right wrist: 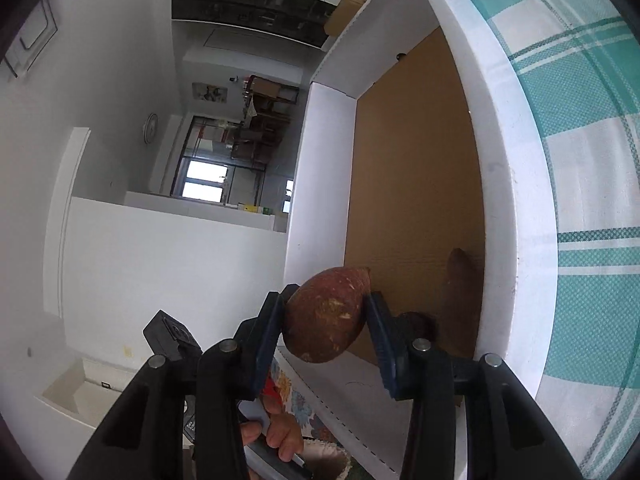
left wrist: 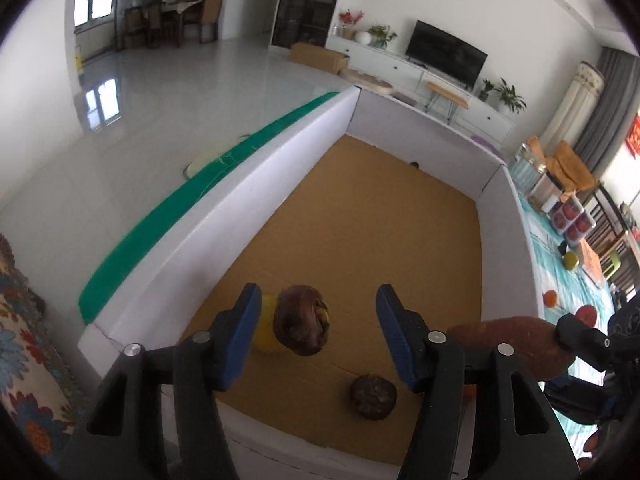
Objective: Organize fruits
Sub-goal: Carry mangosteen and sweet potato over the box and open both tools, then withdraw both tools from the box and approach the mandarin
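My left gripper hangs open over a white-walled box with a cardboard floor. A dark brown round fruit is between its blue pads, clear of the right pad, with a yellow fruit just behind it. Another dark round fruit lies on the box floor. My right gripper is shut on a reddish-brown oval fruit above the box's near corner; the same oval fruit shows at the right of the left wrist view. A brown elongated fruit lies against the box wall.
A green strip runs along the box's outer left side. To the right of the box, a teal plaid cloth carries loose fruits and clear containers. A hand is below the right gripper. Floral fabric lies at the left.
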Demonstrator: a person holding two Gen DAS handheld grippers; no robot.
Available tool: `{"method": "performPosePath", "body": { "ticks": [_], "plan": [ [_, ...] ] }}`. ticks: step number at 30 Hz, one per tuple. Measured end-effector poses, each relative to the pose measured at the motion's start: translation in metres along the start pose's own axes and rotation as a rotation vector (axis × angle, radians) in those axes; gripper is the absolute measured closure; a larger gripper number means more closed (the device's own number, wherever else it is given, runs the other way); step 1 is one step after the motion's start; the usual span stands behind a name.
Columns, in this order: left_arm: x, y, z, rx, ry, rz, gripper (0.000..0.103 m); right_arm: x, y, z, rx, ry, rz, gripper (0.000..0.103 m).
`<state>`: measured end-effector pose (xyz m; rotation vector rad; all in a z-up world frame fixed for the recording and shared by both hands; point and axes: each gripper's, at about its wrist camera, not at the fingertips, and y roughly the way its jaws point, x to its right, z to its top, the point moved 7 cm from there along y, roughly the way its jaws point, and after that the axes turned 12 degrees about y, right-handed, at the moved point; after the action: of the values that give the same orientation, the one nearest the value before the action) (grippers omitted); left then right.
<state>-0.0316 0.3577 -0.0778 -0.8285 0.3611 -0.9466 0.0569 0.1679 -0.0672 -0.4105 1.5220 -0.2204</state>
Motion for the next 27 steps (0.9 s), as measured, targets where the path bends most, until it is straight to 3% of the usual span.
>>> {"method": "performPosePath", "body": {
  "ticks": [1,2,6,9,12,16,18,21,22,24,27],
  "plan": [
    [0.0,0.0,0.0,0.009,-0.005,0.01,0.023,-0.005,-0.003,0.0,0.01,-0.028,0.009,0.051],
    [0.002,-0.002,0.001,0.022,-0.012,0.012,0.021,-0.006,-0.006,0.003,0.023,-0.049,0.016,0.049],
    [0.02,-0.009,0.013,0.069,0.0,-0.022,0.021,-0.005,-0.052,0.017,0.145,-0.137,-0.032,0.038],
    [0.048,-0.018,0.02,0.109,0.033,-0.072,0.02,0.01,-0.106,0.03,0.278,-0.204,-0.12,0.032],
    [0.089,-0.029,0.025,0.146,0.085,-0.153,0.019,0.035,-0.159,0.037,0.426,-0.278,-0.283,0.023],
    [0.159,-0.051,0.021,0.181,0.205,-0.288,0.016,0.103,-0.225,0.053,0.607,-0.32,-0.612,0.017],
    [0.199,-0.06,0.01,0.173,0.274,-0.368,0.015,0.146,-0.264,0.056,0.696,-0.287,-0.76,0.017],
    [0.262,-0.062,-0.022,0.11,0.394,-0.491,0.015,0.203,-0.328,0.052,0.825,-0.185,-0.903,0.017],
    [0.284,-0.06,-0.036,0.082,0.439,-0.536,0.015,0.218,-0.345,0.053,0.875,-0.086,-0.891,0.017],
    [0.321,-0.046,-0.067,0.005,0.528,-0.584,0.015,0.23,-0.371,0.055,0.935,0.052,-0.736,0.017],
    [0.358,-0.011,-0.107,-0.103,0.655,-0.565,0.015,0.239,-0.389,0.053,0.983,0.112,-0.716,0.017]
  ]
}}
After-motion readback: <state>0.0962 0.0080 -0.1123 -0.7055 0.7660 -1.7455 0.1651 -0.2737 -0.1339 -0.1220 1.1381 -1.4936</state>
